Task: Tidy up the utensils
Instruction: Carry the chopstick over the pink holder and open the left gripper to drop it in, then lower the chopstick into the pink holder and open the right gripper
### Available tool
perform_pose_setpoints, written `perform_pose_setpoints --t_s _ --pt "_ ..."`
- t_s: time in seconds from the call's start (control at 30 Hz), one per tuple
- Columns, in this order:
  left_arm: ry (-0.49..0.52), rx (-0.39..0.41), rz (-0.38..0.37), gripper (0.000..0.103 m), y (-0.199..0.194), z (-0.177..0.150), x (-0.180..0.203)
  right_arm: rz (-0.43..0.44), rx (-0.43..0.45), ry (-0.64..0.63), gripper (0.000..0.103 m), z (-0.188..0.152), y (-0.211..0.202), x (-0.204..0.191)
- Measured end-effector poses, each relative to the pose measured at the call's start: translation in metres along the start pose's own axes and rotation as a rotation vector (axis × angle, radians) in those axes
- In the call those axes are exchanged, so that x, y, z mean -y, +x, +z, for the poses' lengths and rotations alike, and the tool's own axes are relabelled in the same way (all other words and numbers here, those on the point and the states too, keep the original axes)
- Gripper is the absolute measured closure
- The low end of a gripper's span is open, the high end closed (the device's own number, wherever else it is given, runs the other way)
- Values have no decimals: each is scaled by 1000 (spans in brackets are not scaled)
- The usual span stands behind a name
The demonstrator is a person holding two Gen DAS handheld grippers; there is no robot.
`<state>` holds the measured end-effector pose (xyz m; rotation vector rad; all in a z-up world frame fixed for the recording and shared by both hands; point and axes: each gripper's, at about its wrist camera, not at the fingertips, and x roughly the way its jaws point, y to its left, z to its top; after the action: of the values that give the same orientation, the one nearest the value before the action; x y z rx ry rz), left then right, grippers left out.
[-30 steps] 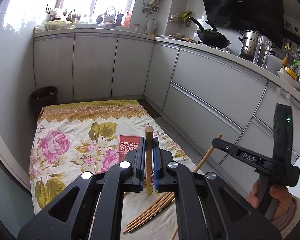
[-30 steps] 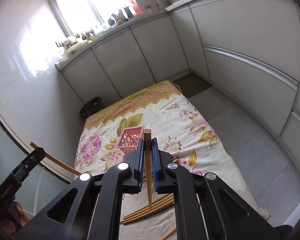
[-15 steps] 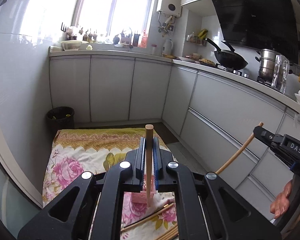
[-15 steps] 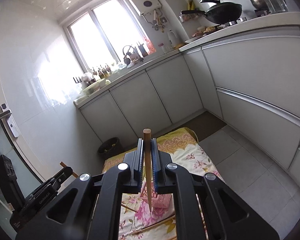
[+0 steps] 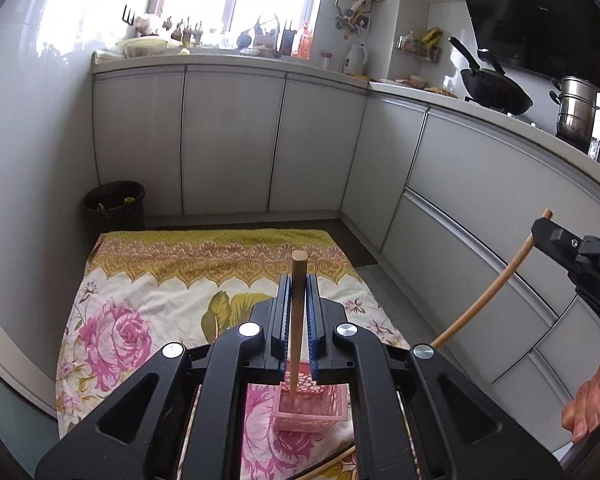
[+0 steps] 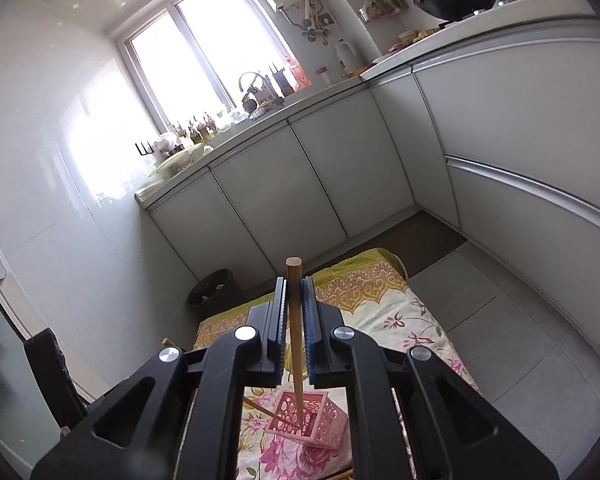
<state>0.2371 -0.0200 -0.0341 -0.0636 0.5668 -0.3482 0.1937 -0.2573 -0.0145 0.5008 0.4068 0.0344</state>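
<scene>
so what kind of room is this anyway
A home kitchen, most likely: a wok sits on the counter above white cabinets, and a steel pot stands beside it.

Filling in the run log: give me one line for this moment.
left gripper: shut on chopstick | right gripper: shut on second chopstick | both tips over pink basket | release: not yet

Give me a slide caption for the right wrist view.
Right gripper holds a chopstick upright above the pink basket.
</scene>
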Motion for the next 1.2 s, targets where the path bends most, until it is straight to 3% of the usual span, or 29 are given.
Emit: perform_pose_setpoints --t_s 0.1,0.17,0.3,0.43,0.8,0.83,0.9,0.97,1.07,1.2 --pt "-33 20 -34 80 -8 -6 -10 -8 -12 -14 95 -5 18 -3" --pt "-59 69 -56 64 -24 -3 -14 -11 -18 -22 95 -9 26 -6" --pt "-97 163 -70 64 -58 9 -21 -21 -18 -60 95 -14 37 -15" --pt "-123 217 -65 56 -81 12 -26 -41 -9 -118 95 -22 48 -26" --pt "-116 185 -46 54 -81 4 -31 -63 -86 -125 93 -50 75 -27" --pt "-116 183 -46 52 -81 4 -32 -64 -92 -123 91 -51 75 -27" --pt "-117 185 -40 51 -84 3 -33 -71 -85 -117 64 -51 73 -29" --pt "-116 189 -41 49 -88 3 -33 -76 -56 -101 57 -48 64 -28" --pt "-118 195 -41 46 -94 4 -33 -81 -30 -90 57 -41 50 -29" --pt "-107 201 -39 44 -103 3 -28 -89 26 -82 35 -35 25 -31"
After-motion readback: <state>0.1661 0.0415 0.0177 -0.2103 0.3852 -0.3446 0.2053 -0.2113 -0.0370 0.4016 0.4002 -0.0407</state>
